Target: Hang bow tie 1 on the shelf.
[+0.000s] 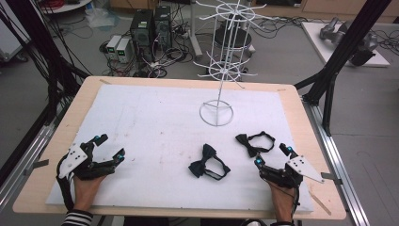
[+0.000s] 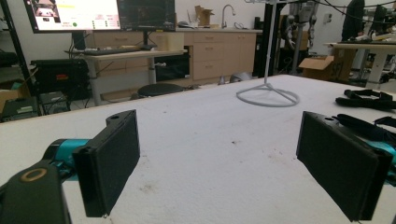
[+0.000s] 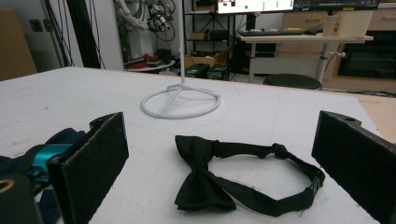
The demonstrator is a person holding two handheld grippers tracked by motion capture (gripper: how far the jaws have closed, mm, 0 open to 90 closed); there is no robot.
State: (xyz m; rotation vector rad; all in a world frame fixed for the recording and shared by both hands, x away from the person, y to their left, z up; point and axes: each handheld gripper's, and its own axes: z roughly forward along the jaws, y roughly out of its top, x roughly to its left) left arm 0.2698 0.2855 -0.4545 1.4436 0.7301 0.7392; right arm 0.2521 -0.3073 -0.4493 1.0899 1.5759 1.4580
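**Operator:** Two bow ties lie on the white foam mat (image 1: 141, 122) covering the wooden table, both on the near side of the white wire display stand (image 1: 217, 112) with its ring base. What fault modes apply?

**Technician:** Largest item first. The stand is tall, thin and light on its ring foot; a gripper brushing its arms would probably tip or slide it. Next, the strap loops. The black fabric bow tie near the right gripper (image 1: 254, 141) has an open strap loop lying flat behind its knot; a pinch on the strap alone would likely leave the bow dangling and twisting. The second black bow tie (image 1: 209, 163), nearer the mat's middle and also short of the stand, presents the same risk. Black jaw pads against black fabric make misjudged contact likely.

**Operator:** Jaw condition?

**Technician:** Left gripper (image 1: 109, 147): jaws spread wide, nothing between them, bare mat under them, well to the left of the stand. Right gripper (image 1: 273, 155): jaws likewise spread wide and empty. In the right gripper view its bow tie (image 3: 219, 179) lies on the mat between and just beyond the pads, touching neither, with the stand's base (image 3: 180, 103) behind it.
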